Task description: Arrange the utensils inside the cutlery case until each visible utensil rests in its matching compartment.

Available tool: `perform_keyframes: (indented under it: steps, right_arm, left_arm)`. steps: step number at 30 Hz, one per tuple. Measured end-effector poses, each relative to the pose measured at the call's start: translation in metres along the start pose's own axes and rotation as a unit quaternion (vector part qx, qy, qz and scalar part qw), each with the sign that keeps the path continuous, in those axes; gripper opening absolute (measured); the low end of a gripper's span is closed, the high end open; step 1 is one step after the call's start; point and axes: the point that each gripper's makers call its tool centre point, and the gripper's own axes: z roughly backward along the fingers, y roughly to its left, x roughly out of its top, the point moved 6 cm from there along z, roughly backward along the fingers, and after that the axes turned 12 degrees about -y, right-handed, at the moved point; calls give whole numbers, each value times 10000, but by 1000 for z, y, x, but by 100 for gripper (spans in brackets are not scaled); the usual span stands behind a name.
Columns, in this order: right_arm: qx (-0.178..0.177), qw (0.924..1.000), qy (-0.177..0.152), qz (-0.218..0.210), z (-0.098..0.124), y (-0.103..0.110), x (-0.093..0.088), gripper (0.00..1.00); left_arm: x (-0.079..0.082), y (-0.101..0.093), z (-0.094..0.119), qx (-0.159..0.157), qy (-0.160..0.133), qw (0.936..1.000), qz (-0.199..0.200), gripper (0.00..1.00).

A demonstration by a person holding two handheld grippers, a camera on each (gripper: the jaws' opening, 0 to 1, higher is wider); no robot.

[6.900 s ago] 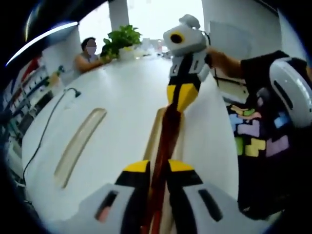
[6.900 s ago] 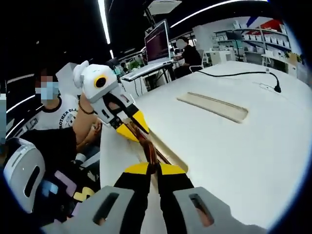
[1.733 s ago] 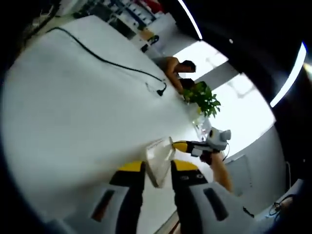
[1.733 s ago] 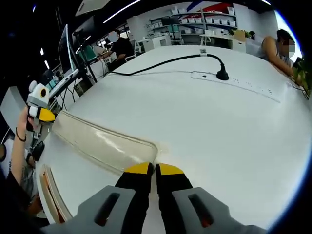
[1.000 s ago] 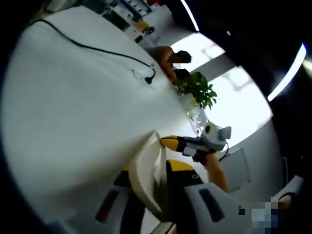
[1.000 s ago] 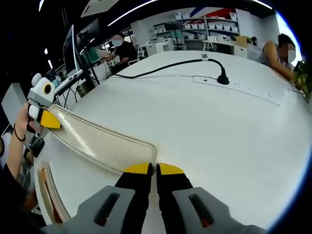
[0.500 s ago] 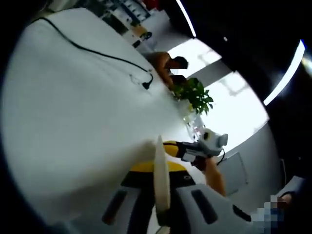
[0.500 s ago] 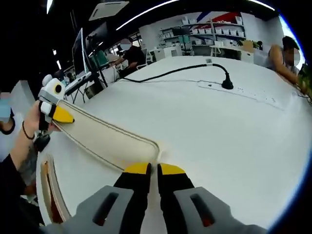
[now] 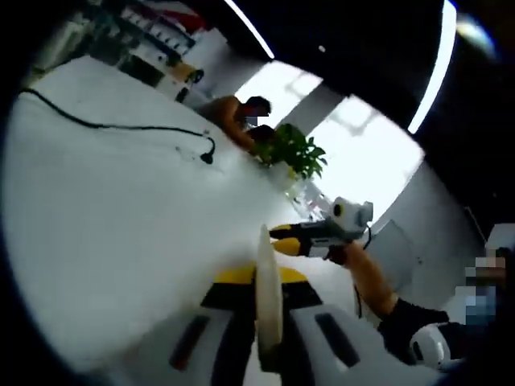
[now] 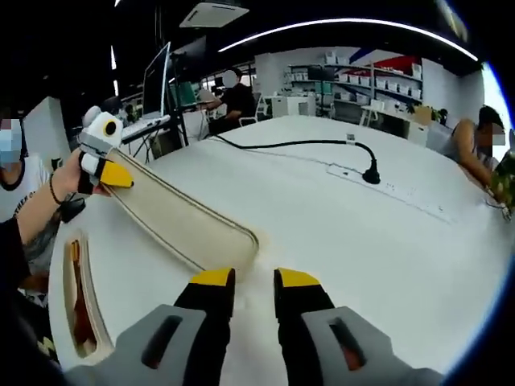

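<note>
A long cream case lid (image 10: 181, 215) slants up from the white table (image 10: 346, 241). My left gripper (image 10: 115, 174) is shut on the lid's raised far end, and the near end touches the table just ahead of my right gripper (image 10: 253, 281), which stands open and holds nothing. In the left gripper view the lid (image 9: 266, 297) stands edge-on between the jaws of my left gripper (image 9: 259, 277), with my right gripper (image 9: 282, 234) beyond it in a hand. The case tray (image 10: 98, 326) lies at the table's left edge with brown utensils (image 10: 78, 301) inside.
A black power cable (image 10: 282, 145) runs to a plug and a white power strip (image 10: 402, 193) at the far side of the table. A potted plant (image 9: 294, 153) stands at the table's end. People sit around the table, and a monitor (image 10: 155, 84) stands behind.
My right gripper has opened and let go of the lid's near end. My left gripper has raised its end of the lid higher.
</note>
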Motion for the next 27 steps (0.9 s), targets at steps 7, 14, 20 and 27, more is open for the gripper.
perform_keyframes:
  steps: [7,14,20,27]
  right_arm:
    - [236,9963,-563,601,28,13,20,20]
    - [837,9784,-1060,1563,39,56,35,23]
    - [1086,9605,-965,2375,40,87,35,15]
    - [1382,9461,-954,2768,45,103,36,20]
  left_arm:
    - [-6,-14,6,-584,19,9829,-1747,1]
    - [-5,-32,13,-1335,-342,9485,-2852,1]
    - [-10,-42,16,-1712,-365,9234,-3415,1]
    - [-14,-52,13,-2020,-283,8887,-4106,1]
